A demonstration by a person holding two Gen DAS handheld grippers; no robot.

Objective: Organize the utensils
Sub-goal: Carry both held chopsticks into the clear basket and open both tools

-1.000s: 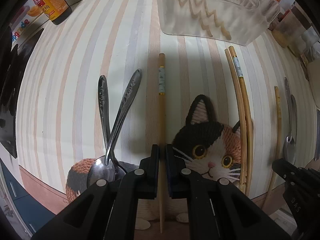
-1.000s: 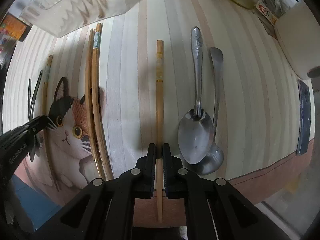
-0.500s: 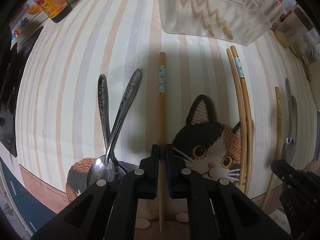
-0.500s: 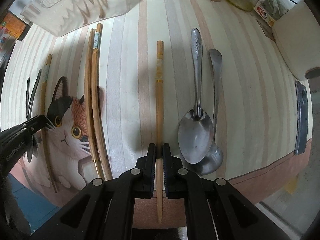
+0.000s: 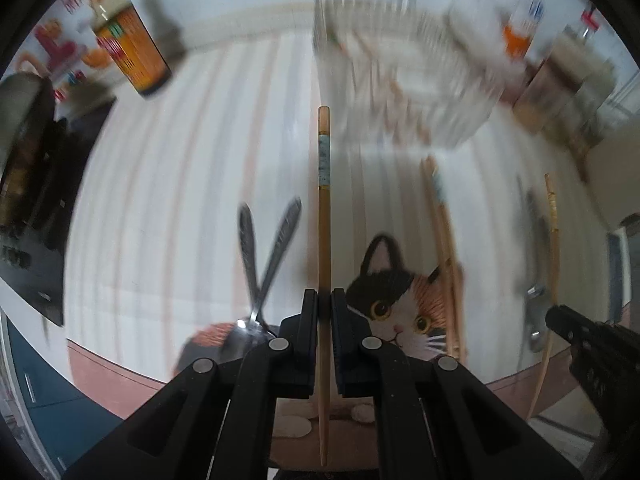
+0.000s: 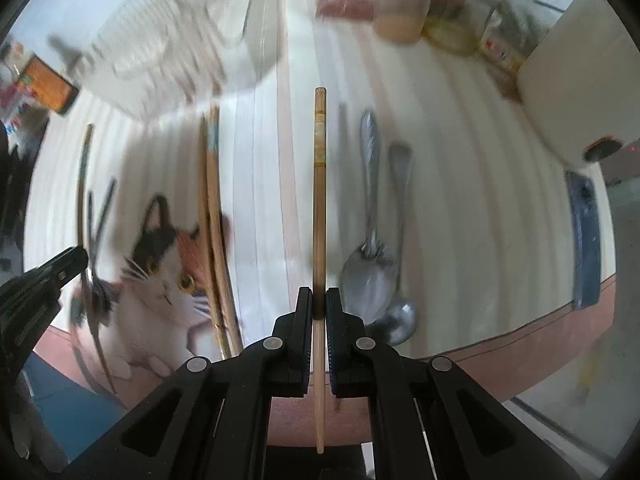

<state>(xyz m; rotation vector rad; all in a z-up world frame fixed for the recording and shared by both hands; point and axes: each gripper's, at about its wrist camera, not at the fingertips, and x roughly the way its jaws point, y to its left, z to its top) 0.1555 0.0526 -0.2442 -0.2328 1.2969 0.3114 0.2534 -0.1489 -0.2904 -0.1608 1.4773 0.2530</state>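
On the striped counter (image 5: 168, 208), a cat-printed mat (image 5: 400, 304) is seen, with two crossed metal spoons (image 5: 264, 256) and a pair of slender wooden chopsticks (image 6: 214, 216) lying on it. One round wooden chopstick (image 5: 323, 240) is clamped between the closed jaws of the left gripper (image 5: 324, 300). Another chopstick (image 6: 319, 216) is pinched likewise by the right gripper (image 6: 319, 300). Behind, a clear ribbed plastic basket (image 5: 400, 76) is blurred.

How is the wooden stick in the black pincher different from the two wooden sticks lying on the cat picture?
The wooden chopstick in the left gripper is single and clamped between shut jaws; the pair of wooden chopsticks lies side by side, ungripped, across the cat-print mat. All look like the same pale wood.
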